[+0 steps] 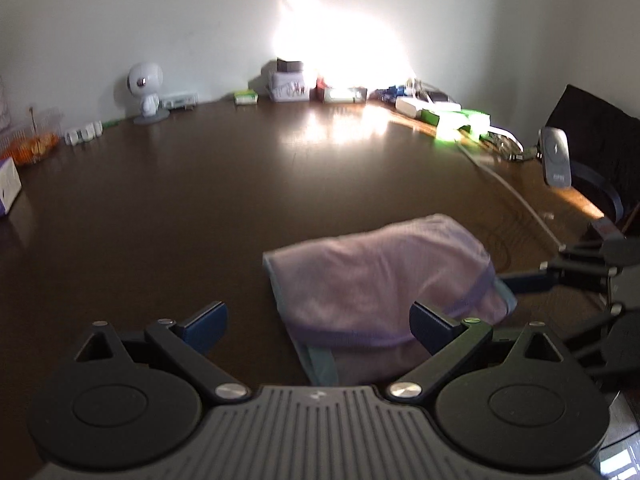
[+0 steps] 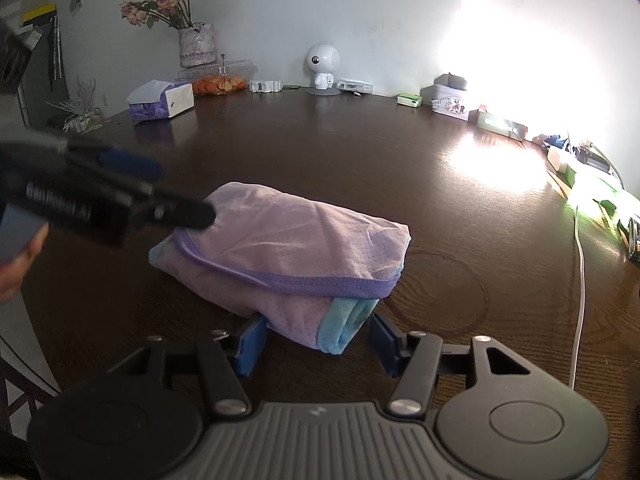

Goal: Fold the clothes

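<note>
- Both my tools gape: left tool (image 1: 318, 320) wide over the garment (image 2: 288, 256); right tool (image 2: 316, 340) straddles its teal hem, unpinched.
- Garment lies folded mid-bench (image 2: 360, 152); clutter (image 2: 448, 98) lines the sunlit white wall (image 2: 380, 8).

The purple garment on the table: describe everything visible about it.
The purple garment is a thin, dotted mesh-like fabric with darker purple trim and a light blue band at one end. It lies folded into a puffy, wrinkled bundle on the dark wooden table. Its blue end sits between the right hand-held gripper's open fingers.
</note>
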`<act>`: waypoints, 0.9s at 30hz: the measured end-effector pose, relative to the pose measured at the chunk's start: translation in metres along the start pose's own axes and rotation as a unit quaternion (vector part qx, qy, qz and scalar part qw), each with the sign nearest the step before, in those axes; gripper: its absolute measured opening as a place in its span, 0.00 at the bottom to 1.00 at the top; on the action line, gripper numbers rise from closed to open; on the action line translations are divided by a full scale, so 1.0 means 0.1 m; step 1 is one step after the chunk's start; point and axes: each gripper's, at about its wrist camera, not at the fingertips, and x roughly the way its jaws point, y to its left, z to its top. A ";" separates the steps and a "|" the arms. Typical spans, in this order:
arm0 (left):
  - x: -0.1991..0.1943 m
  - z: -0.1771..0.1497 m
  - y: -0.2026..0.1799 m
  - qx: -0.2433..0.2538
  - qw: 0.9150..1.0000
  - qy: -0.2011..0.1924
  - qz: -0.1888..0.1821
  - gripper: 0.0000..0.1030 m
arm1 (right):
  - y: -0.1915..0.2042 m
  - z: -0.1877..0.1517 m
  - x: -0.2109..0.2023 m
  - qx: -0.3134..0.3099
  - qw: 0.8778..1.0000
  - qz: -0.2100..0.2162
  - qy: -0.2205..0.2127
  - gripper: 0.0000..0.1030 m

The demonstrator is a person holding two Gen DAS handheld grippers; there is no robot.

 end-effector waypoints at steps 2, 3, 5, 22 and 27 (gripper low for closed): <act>0.01 -0.10 0.05 -0.011 1.000 0.009 0.001 0.96 | 0.01 0.00 0.00 -0.006 1.000 0.000 -0.002 0.54; 0.00 -0.12 0.07 -0.014 1.000 0.009 0.001 0.96 | 0.01 -0.01 0.01 -0.006 1.000 0.000 -0.003 0.54; -0.04 -0.15 0.09 -0.018 1.000 0.005 0.002 0.96 | 0.01 -0.02 0.01 -0.004 1.000 0.001 -0.004 0.54; 0.00 -0.22 -0.04 0.013 1.000 0.009 0.018 0.95 | 0.05 -0.01 0.01 0.014 1.000 -0.015 -0.001 0.53; -0.02 -0.19 -0.07 0.013 1.000 0.002 0.017 0.67 | 0.04 0.00 0.00 0.006 1.000 -0.010 0.001 0.45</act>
